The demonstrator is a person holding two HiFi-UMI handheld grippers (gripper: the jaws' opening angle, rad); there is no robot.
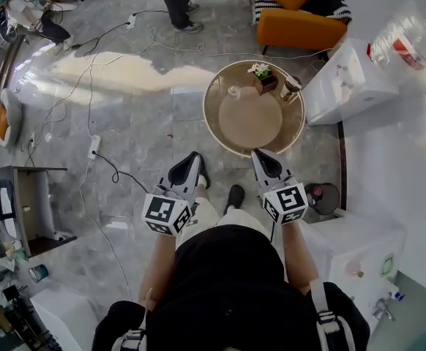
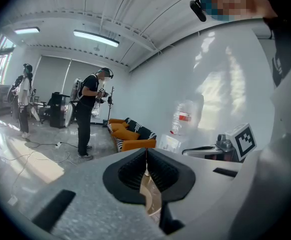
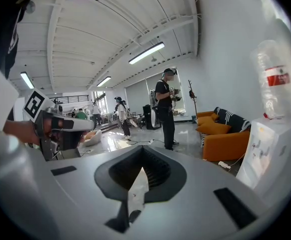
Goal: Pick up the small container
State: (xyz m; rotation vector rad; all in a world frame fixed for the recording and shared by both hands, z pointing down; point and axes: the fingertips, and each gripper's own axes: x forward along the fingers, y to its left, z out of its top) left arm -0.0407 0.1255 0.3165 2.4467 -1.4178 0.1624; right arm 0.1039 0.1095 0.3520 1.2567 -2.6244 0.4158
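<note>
Grey-white left tool (image 1: 192, 156): jaws pressed together, nothing between them. Its own view shows one closed seam, with a bit of brown surface seen below the tips.
Right tool (image 1: 258, 154): jaws fully together too, empty. Held at waist height beside the left tool, a little apart from it.
Tool aim: both point to 12 o'clock, toward the round counter (image 1: 217, 119). In the head view the tips sit by its 6 o'clock edge; cannot tell whether they are over it.
Marker cubes: left cube (image 1: 167, 212) and right cube (image 1: 286, 202), at the rear of each tool, close to the person's body.
Counter: brown top, pale rim, on the grey floor (image 1: 140, 123).
Small container (image 1: 234, 91): small pale see-through item on the counter top, about 11 o'clock of its centre. It stands alone, well apart from both tools. Detail is too small to tell.
Potted plant (image 1: 263, 75): at the counter's 12 to 1 o'clock edge, white flowers, dark pot.
Dark cup (image 1: 291, 88): at the 2 o'clock rim, just beside the plant.
Orange sofa (image 1: 301, 28): beyond the counter, at 1 o'clock.
Water dispenser (image 1: 345, 86): white, at 3 o'clock of the counter, clear bottle (image 1: 407, 42) on top.
Bin (image 1: 323, 196): dark, round, at 3 o'clock of the right tool.
Standing person (image 1: 175, 2): far across the floor at 11 o'clock, dark clothes.
Cables (image 1: 88, 86): trail over the floor at 10 o'clock.
</note>
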